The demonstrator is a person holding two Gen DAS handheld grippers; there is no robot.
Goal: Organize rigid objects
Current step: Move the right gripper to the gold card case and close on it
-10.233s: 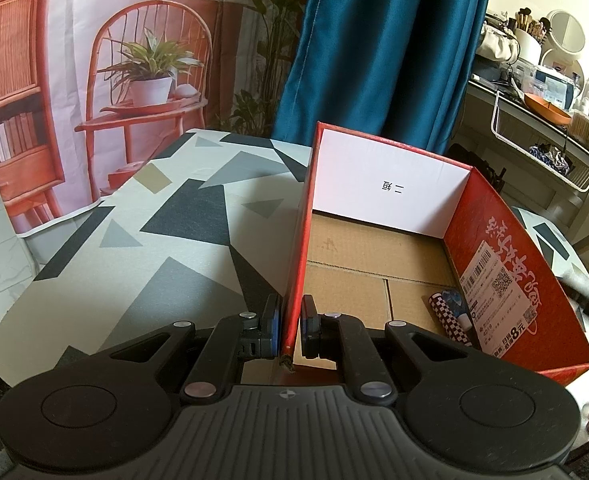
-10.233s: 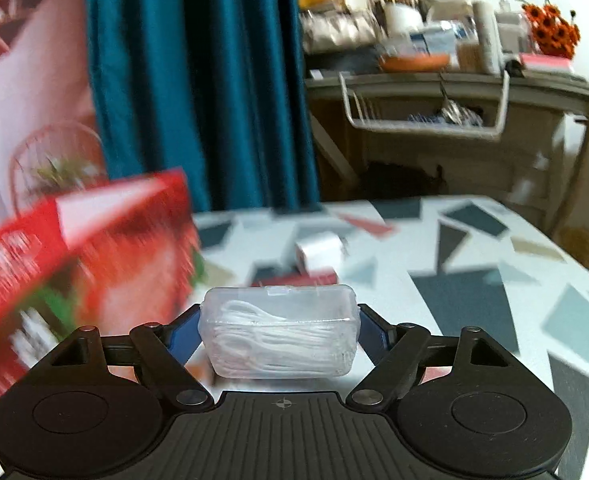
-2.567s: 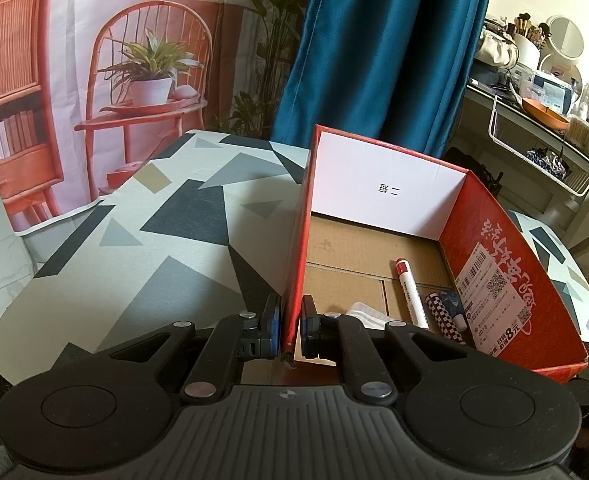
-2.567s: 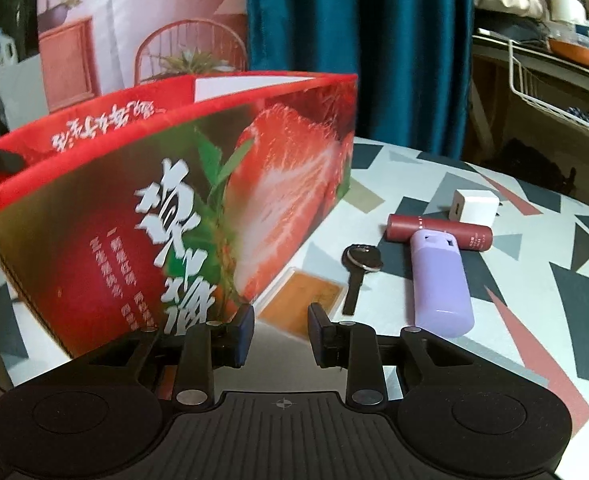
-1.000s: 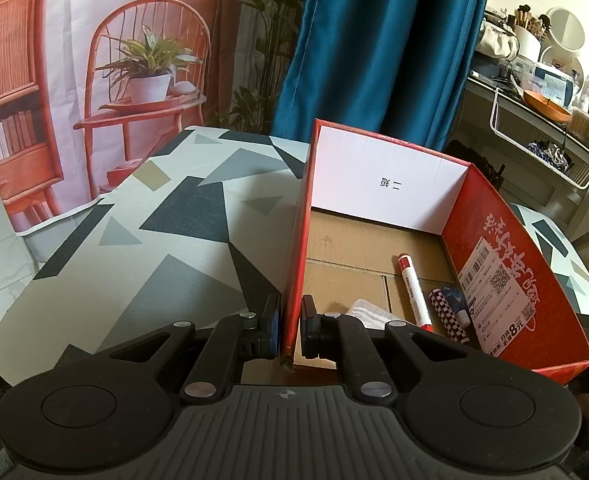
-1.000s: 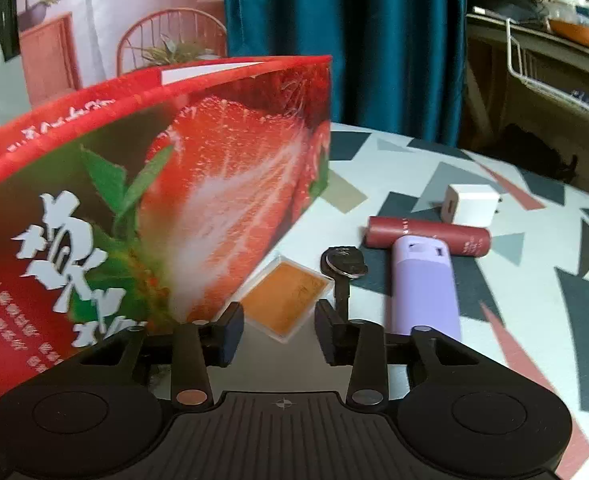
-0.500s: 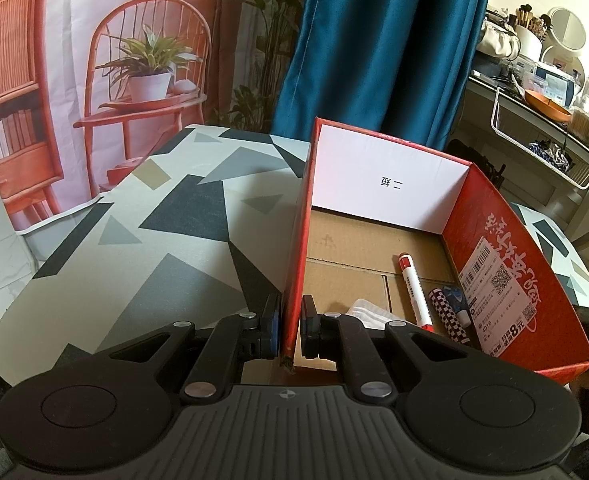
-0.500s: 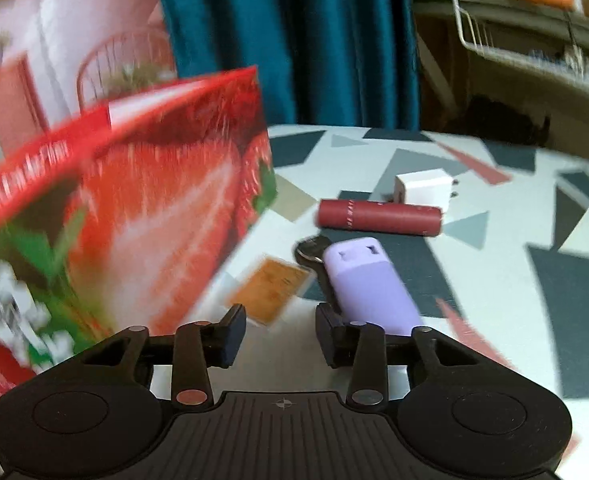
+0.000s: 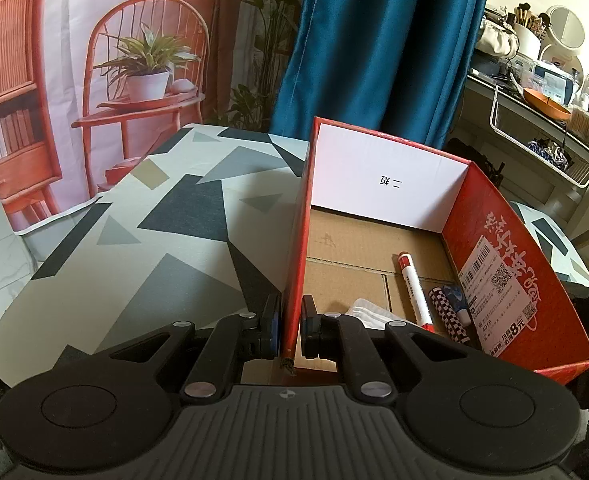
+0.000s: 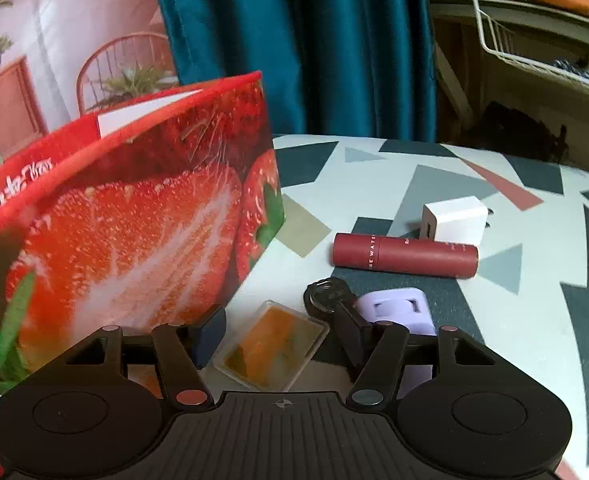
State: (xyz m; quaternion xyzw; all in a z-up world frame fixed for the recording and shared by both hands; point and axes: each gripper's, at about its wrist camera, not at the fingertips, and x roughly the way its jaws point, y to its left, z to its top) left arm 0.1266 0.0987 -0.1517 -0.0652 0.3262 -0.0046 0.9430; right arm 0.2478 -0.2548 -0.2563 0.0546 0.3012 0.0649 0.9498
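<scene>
Geometric grey, black and cream shapes cover the tabletop that fills the left half of my left view, with a teal curtain behind. My left tongs are pinched on the near wall of the red strawberry box, exactly as in every earlier frame. On the box floor, lower right, lie a red-and-white marker and a checkered tube. In my right view my right tongs stand spread around a clear flat case with orange contents, low and central; a second ago they were narrower and short of it. Right of it sit a black key, a lilac case, a maroon tube and a white charger.
</scene>
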